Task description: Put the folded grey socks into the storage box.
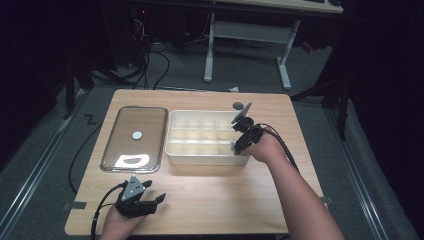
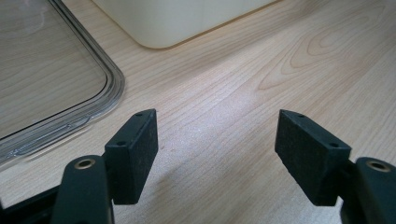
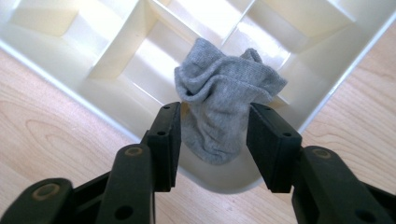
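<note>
Sock, grey, knit, bunched. Loc: corner compartment of cream divided organiser box, at the box corner nearest the worktop's right edge and near edge. Sits crumpled, top standing above the divider walls, one fold draped toward the box rim.

Right gripper: over that corner, jaws apart, one each side of the sock's lower part, close to it but pads not pressing as far as the right gripper view shows. Sock appears released, resting on its own.

Step in hand (judged): dropping sock into compartment, then clearing off. To do it well: lift straight up w/ jaws kept wide so no pad snags the knit and drags it back out; check no loop of fabric clings to a pad. Sock rides high, so a light push down w/ jaws together may be needed if the lid is to seat flat. Avoid nudging the box rim on the way out.

Clear lid: flat on worktop, just left of box, toward left edge; small round sticker at centre.

Left gripper: near edge, left-hand part of worktop, jaws wide apart, nothing between them, resting low over bare wood. Well placed to fetch lid next.
</note>
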Demonstrator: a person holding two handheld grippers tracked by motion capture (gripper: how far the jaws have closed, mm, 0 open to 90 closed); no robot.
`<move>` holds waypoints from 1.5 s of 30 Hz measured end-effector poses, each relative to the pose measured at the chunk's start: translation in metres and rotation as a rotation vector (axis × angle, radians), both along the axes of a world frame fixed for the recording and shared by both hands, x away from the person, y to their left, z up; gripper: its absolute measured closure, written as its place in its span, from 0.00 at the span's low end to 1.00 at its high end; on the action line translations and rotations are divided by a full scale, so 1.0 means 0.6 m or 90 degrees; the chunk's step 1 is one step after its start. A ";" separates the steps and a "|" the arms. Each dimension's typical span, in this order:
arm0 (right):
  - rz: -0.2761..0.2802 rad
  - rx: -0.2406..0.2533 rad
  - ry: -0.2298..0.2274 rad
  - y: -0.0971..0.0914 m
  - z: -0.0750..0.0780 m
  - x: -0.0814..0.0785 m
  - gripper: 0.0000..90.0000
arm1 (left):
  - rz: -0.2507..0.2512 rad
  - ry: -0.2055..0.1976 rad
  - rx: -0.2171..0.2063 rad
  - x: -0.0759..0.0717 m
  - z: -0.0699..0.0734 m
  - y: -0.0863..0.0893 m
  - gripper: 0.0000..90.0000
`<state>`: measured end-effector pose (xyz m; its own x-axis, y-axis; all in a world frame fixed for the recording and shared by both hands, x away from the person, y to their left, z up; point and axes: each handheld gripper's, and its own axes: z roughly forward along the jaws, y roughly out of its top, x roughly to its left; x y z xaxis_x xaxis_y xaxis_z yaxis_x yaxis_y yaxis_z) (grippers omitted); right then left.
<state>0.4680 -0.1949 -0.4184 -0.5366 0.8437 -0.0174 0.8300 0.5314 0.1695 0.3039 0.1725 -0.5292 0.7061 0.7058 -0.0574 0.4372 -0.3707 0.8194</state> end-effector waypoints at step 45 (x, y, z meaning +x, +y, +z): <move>-0.026 -0.039 0.045 0.019 -0.078 0.027 1.00 | -0.007 0.010 0.018 0.001 -0.007 -0.005 0.34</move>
